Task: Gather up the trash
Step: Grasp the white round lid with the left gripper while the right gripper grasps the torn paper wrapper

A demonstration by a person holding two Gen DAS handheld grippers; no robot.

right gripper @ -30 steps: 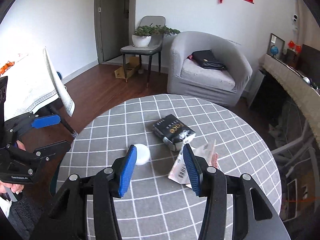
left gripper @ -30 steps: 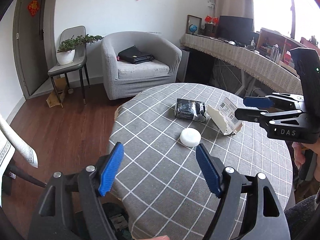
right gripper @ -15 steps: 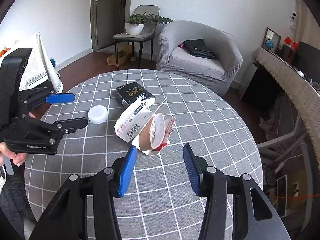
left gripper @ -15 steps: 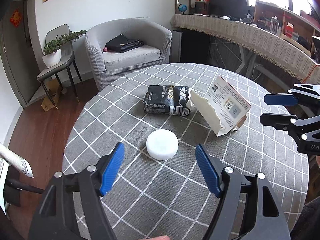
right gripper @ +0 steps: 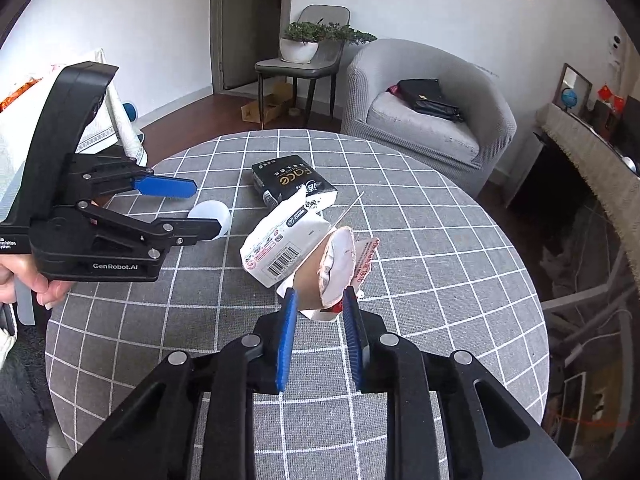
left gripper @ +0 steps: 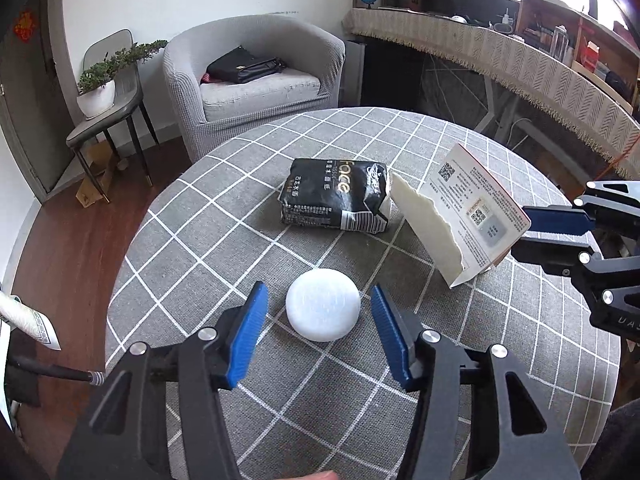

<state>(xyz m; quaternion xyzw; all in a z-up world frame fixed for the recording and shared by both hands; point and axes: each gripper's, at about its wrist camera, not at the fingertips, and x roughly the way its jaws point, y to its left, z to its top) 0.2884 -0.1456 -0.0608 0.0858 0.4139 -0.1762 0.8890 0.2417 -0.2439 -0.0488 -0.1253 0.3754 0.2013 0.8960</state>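
A white round puck [left gripper: 323,305] lies on the grey checked table [left gripper: 192,240]. It sits between the blue pads of my left gripper [left gripper: 318,296], whose jaws are closing; a gap shows on each side. Behind it lies a black tissue pack [left gripper: 336,196]. To the right a torn white carton [left gripper: 460,216] lies tilted. In the right wrist view, the carton's [right gripper: 288,248] near end is between the closing jaws of my right gripper [right gripper: 319,296], and I see no firm press. The left gripper [right gripper: 206,210] straddles the puck [right gripper: 220,212] there. The right gripper [left gripper: 524,232] shows at the carton's corner.
A grey armchair [left gripper: 256,80] with a black bag stands behind the table. A chair with a potted plant [left gripper: 100,92] is at the left. A long cloth-covered counter [left gripper: 520,60] runs along the right. A hand [right gripper: 24,280] holds the left gripper.
Both grippers came forward and down and their jaws narrowed. The puck now sits between the left pads, and the carton's end now sits between the right pads.
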